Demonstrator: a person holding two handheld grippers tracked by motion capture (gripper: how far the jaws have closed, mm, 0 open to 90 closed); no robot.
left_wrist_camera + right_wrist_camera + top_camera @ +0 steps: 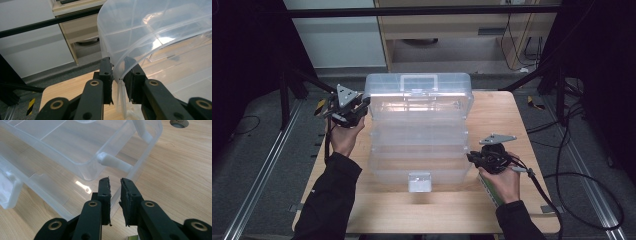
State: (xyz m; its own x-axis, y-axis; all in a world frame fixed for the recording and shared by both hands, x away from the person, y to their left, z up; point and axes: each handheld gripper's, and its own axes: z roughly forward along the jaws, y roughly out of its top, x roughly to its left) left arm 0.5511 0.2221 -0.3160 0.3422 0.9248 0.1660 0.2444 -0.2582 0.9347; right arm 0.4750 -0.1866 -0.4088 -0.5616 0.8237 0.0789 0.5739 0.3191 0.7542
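A clear plastic box (418, 131) with stepped trays stands open in the middle of the wooden worktop (507, 120), its lid (417, 87) tipped up at the far side with a handle on top. A pale latch (419, 181) sits at the middle of the near edge.

The left claw (362, 106) is at the far left corner of the box, held up by the person's left hand (346, 137). In the left gripper view the left claw (120, 78) has its jaws set narrow around the curved clear edge of the lid (150, 32); the thin rim runs down between them, and the right-hand jaw seems to touch it, though through the clear plastic I cannot be sure both sides press on it.

The right claw (471, 159) lies low at the near right corner of the box, in the person's right hand (502, 182). In the right gripper view the right claw (115, 185) has its jaws narrow, with a small gap between them and nothing in it. Its tips point at the corner of the lower tray (75, 152), just beside the tray wall and below a white hinge arm (113, 162) that links the trays. Bare wood of the worktop (180, 170) lies to the right of it.

A black cable (562, 175) trails from the right claw off the right edge of the worktop to the floor.
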